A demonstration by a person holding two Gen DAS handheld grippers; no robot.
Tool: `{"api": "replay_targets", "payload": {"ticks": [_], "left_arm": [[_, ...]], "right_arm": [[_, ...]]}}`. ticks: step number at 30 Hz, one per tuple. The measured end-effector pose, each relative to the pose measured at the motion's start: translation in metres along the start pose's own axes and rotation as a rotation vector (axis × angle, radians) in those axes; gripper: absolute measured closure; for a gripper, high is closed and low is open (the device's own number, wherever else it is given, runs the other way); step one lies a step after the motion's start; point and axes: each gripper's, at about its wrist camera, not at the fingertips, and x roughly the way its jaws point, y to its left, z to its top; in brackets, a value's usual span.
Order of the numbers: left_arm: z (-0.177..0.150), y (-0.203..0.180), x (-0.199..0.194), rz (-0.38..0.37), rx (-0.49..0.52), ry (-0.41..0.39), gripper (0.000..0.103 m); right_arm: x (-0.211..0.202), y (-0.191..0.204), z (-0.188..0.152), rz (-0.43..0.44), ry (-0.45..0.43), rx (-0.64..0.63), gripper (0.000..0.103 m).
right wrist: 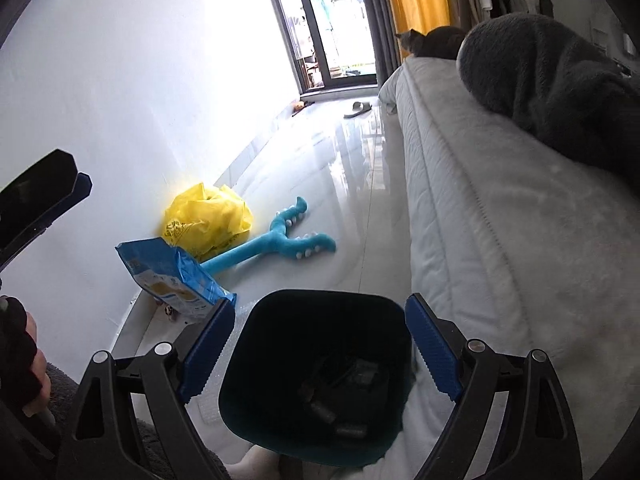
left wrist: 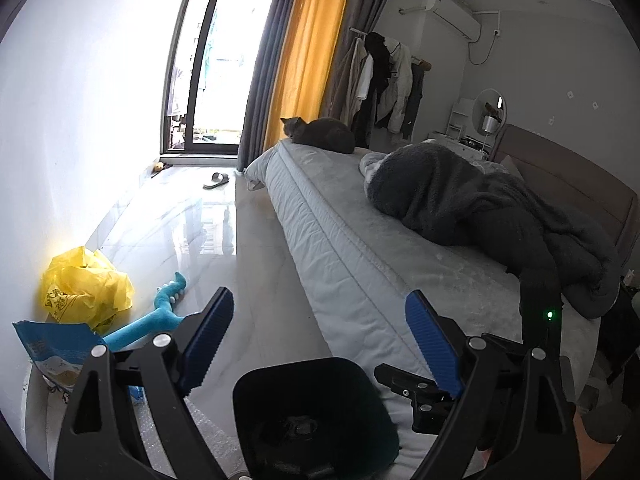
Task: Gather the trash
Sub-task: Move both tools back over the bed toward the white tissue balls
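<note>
A dark bin [right wrist: 256, 332] stands on the floor against the bed's side, with several dark items at its bottom. My right gripper [right wrist: 320, 304] hangs above it, open, nothing between its blue pads. My left gripper [left wrist: 320, 300] is also open and empty, above the same bin [left wrist: 304, 362]. By the wall lie a crumpled yellow plastic bag [right wrist: 208, 220] and a blue snack bag [right wrist: 176, 280]. Both show in the left wrist view too, the yellow bag [left wrist: 86, 286] and the snack bag [left wrist: 56, 350] at the lower left. The left gripper's finger [right wrist: 44, 196] shows at the left edge.
A blue plush toy [right wrist: 276, 244] lies on the glossy floor beside the bags. The bed [left wrist: 360, 248] fills the right side, with a dark blanket [left wrist: 480, 216] and a grey cat [left wrist: 320, 134] on it. A slipper [left wrist: 216, 180] lies near the balcony door. A gloved hand [right wrist: 20, 352] is at lower left.
</note>
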Motion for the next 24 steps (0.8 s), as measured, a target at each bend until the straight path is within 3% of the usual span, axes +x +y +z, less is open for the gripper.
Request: {"api": "replay_targets", "payload": {"ticks": [11,24], "left_arm": [[0.014,-0.063,0.005,-0.078,0.116,-0.034,0.01],[0.016,-0.131,0.038,-0.187,0.169,0.005,0.01]], "right_arm": [[-0.063,-0.057,0.009,-0.108,-0.101,0.01,0.015],[-0.121,-0.126,0.006,-0.182,-0.176,0.119,0.014]]}}
